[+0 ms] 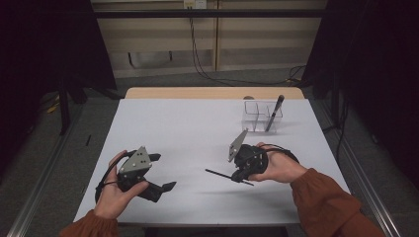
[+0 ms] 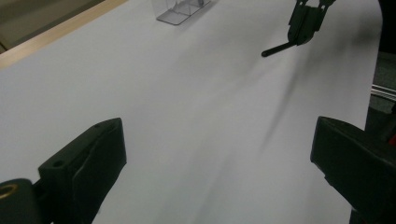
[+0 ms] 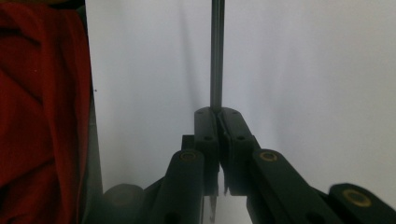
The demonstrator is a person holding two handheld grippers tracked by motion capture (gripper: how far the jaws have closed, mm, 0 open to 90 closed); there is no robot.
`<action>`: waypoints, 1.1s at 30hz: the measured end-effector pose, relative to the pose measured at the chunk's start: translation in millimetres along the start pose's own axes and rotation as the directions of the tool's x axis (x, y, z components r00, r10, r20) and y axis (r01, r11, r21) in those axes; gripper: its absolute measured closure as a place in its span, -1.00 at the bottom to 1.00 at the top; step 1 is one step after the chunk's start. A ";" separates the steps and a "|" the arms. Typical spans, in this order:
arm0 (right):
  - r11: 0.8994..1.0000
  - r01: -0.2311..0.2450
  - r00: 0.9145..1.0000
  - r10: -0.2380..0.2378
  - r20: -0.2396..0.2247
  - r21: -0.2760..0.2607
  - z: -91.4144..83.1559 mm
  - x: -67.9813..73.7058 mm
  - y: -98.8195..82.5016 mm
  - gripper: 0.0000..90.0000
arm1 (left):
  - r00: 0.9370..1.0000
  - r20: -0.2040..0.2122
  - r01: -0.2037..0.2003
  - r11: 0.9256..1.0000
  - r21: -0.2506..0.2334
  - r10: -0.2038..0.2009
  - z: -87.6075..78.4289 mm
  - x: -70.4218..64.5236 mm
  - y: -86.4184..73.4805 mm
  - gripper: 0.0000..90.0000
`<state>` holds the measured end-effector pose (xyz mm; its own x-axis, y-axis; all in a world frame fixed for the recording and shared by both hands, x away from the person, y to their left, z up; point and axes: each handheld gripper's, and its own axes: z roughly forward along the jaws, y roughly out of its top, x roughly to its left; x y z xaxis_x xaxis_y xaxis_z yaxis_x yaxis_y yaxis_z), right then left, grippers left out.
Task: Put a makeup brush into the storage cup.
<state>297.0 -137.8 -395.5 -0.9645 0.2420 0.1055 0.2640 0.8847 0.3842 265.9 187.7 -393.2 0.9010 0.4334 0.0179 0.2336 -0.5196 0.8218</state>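
My right gripper (image 1: 240, 176) is shut on a thin black pen (image 1: 217, 174) that pokes out to the left, just above the white table (image 1: 188, 128). In the right gripper view the jaws (image 3: 217, 113) meet around the pen's shaft (image 3: 217, 56), which runs straight up the frame. My left gripper (image 1: 162, 172) hovers at the front left with its jaws wide apart and nothing between them. In the left gripper view, my left gripper (image 2: 218, 135) looks across bare table at the right gripper (image 2: 303, 23) and its pen (image 2: 278, 49).
A clear plastic container (image 1: 257, 117) stands at the back right with a dark pen (image 1: 274, 112) leaning in it; its corner (image 2: 180, 11) appears in the left gripper view. A red sleeve (image 3: 42, 116) lies along the table's edge. The table's wooden far edge (image 1: 212, 93) borders grey floor.
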 end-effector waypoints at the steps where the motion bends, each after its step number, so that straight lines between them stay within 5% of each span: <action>1: 1.000 -0.001 1.000 0.001 -0.004 0.000 0.5 -0.2 0.3 0.92 | 1.000 0.007 -0.006 1.000 0.008 0.006 1.7 -0.4 2.5 -0.92; 16: 1.000 0.016 1.000 -0.016 -0.018 0.002 1.0 -2.3 4.9 0.92 | 0.998 0.053 -0.037 0.999 0.016 0.036 25.3 -9.5 24.6 -0.93; 27: 0.999 0.038 0.999 -0.037 -0.038 0.022 6.3 -0.9 12.6 0.92 | 0.992 0.078 -0.102 0.991 0.083 0.096 41.1 -18.3 27.3 -0.92; 33: 0.997 0.057 0.997 -0.055 -0.048 0.042 8.8 -2.5 15.0 0.92 | 0.991 0.091 -0.107 0.986 0.124 0.096 49.8 -22.9 29.4 -0.92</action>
<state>303.4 -121.7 -398.1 -0.9764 0.1736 0.1286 0.2085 0.9131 0.3504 270.3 125.9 -397.8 0.9489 0.3124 0.0449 0.1792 -0.6505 0.7381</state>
